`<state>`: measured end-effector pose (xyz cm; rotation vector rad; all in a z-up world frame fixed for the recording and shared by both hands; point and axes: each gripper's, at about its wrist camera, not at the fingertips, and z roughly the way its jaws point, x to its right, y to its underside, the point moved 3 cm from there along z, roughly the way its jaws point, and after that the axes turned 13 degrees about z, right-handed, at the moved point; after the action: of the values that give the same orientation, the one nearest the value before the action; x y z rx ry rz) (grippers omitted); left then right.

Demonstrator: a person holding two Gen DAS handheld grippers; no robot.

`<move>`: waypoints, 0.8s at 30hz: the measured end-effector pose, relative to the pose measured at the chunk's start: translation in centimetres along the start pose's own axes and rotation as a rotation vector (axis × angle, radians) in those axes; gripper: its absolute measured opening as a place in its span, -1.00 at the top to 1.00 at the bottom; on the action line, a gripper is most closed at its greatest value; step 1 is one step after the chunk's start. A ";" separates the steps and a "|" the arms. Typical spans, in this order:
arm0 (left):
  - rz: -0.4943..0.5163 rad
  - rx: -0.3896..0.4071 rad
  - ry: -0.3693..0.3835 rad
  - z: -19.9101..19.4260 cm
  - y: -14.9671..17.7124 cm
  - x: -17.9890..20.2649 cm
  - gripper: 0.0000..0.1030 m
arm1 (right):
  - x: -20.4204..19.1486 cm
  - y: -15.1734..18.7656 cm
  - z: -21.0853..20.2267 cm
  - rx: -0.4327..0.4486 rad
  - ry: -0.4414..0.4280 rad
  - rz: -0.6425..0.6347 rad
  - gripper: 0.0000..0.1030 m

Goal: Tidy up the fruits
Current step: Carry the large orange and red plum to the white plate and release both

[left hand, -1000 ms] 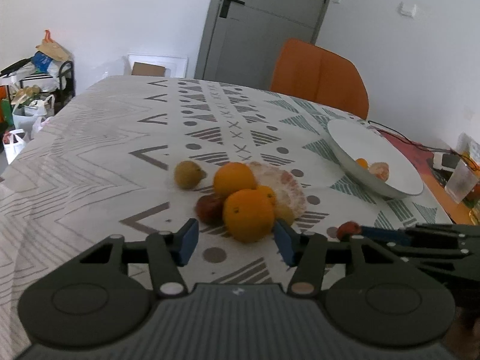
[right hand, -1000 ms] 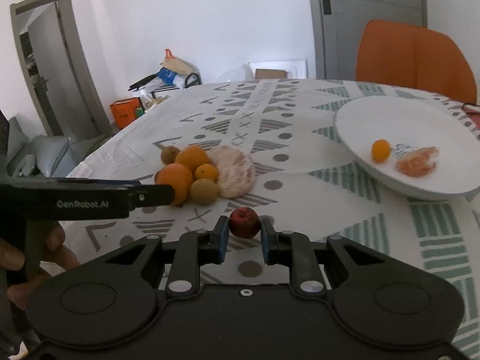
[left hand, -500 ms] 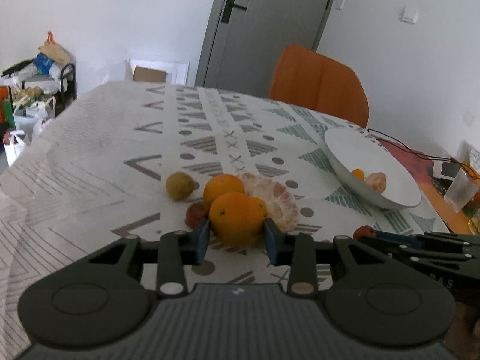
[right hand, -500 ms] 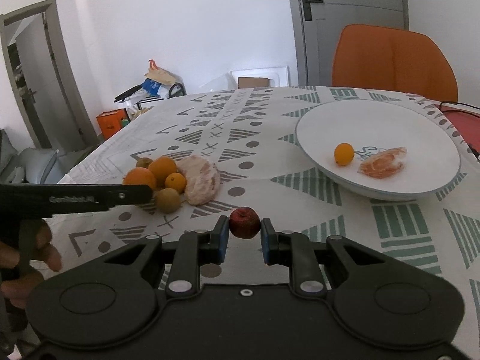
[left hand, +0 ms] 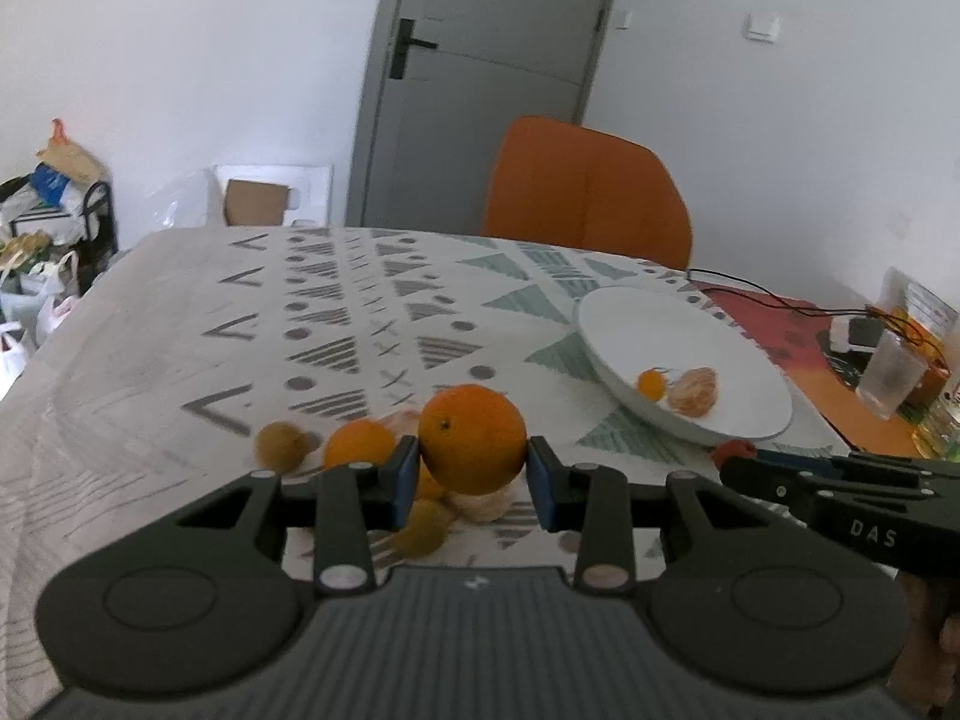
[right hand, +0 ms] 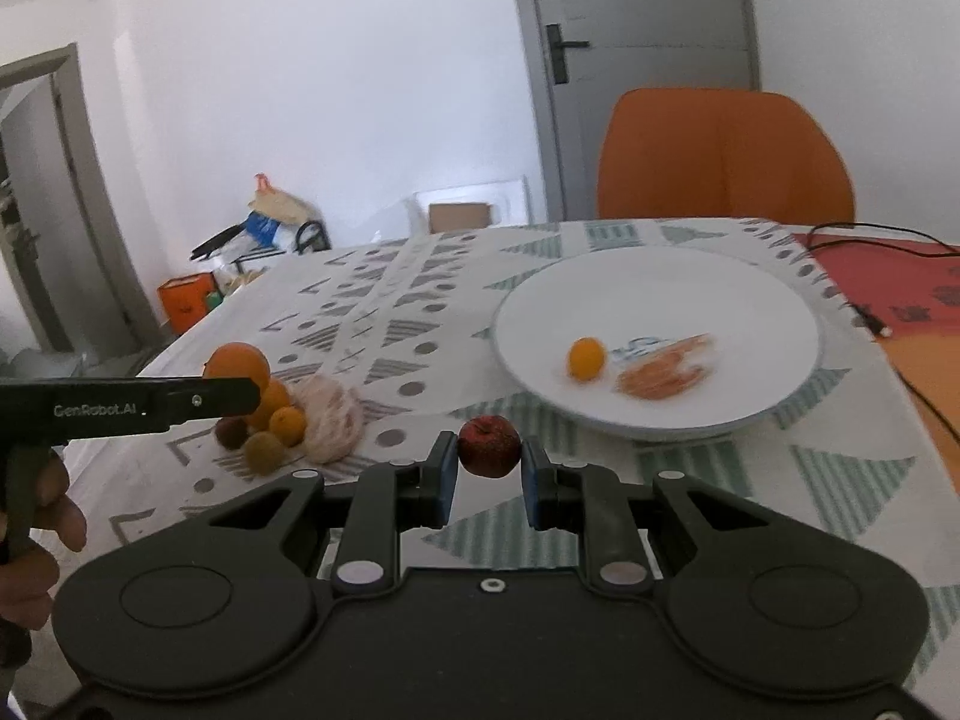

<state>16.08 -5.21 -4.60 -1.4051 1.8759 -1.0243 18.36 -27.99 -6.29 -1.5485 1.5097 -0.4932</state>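
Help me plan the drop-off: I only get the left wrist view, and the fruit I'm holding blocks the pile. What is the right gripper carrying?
Observer: The right gripper is shut on a small dark red fruit.
Operator: What lies in the pile behind my orange?
Observer: A whole peeled citrus lies at the pile's right edge in the right wrist view.
Operator: Anything else hidden?
Observer: A small dark brown fruit sits at the pile's left edge.
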 end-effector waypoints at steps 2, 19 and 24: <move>0.014 0.004 0.012 0.2 -0.4 0.7 0.28 | 0.6 -0.3 -0.3 0.014 0.015 0.010 0.60; 0.148 -0.012 0.069 3.8 -3.6 6.6 0.28 | 4.7 -2.3 -1.0 0.114 0.064 0.107 0.60; 0.163 -0.013 0.080 4.7 -4.2 7.7 0.28 | 5.9 -2.5 -0.4 0.114 0.076 0.126 0.60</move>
<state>19.91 -14.32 -3.65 -1.2117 2.0211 -1.0026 20.54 -33.95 -5.85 -1.3511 1.5981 -0.5610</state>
